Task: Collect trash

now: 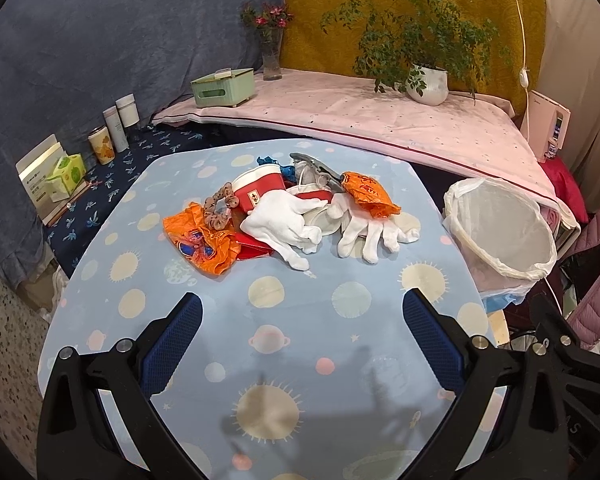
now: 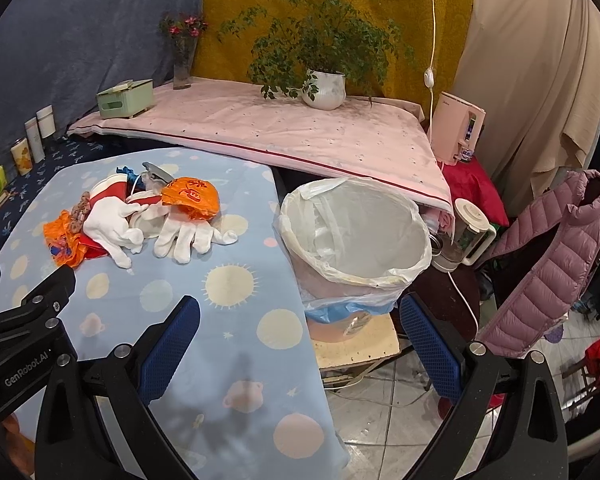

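A pile of trash lies mid-table: white gloves [image 1: 288, 224] [image 2: 112, 226], a red-and-white paper cup [image 1: 258, 190] [image 2: 112, 190], orange wrappers [image 1: 204, 240] [image 2: 192, 196], a brown scrunchie [image 1: 218, 210] and a grey object. A bin lined with a white bag [image 1: 499, 232] [image 2: 355, 240] stands beside the table's right edge, holding nothing visible. My left gripper [image 1: 301, 336] hovers open above the near part of the table, short of the pile. My right gripper [image 2: 300, 340] is open over the table's right edge, in front of the bin. Neither holds anything.
The table wears a blue planet-print cloth [image 1: 292, 360] [image 2: 236, 320]. Behind it a pink-covered shelf carries a potted plant [image 1: 427, 80], a flower vase [image 1: 272, 60] and a green box [image 1: 224, 86]. Cups and boxes line the left. A pink jacket [image 2: 555, 268] and a kettle [image 2: 467, 236] sit right.
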`<state>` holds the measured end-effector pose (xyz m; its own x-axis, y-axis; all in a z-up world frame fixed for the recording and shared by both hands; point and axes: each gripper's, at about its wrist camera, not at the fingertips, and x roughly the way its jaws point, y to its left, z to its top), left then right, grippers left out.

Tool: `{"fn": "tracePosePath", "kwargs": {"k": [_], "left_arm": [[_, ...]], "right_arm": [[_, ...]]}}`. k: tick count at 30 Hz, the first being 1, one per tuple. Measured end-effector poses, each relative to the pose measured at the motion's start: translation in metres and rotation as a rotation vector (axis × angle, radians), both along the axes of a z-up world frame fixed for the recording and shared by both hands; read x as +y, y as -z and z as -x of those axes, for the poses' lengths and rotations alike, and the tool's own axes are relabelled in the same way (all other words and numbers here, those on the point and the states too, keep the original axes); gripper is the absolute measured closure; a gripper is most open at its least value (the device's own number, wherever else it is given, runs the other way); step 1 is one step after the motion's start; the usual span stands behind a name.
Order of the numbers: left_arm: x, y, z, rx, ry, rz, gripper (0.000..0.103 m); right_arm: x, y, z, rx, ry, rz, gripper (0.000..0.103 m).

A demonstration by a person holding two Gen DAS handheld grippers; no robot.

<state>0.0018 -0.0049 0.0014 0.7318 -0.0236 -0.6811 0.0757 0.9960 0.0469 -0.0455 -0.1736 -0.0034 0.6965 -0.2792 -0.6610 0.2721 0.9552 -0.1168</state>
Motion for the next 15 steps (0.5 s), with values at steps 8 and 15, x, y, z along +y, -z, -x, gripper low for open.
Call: {"fn": "tracePosePath", "kwargs": {"k": [8, 15], "left_arm": [[0.001, 0.001, -0.009, 0.003, 0.014, 0.022, 0.007], [0.005, 0.007, -0.023, 0.010, 0.018, 0.041, 0.007]], "right_arm": [[-0.004, 0.002, -0.008, 0.005, 0.015, -0.006, 0.007], [-0.002, 0.001, -0.021, 0.001, 0.018, -0.004, 0.007]]}}
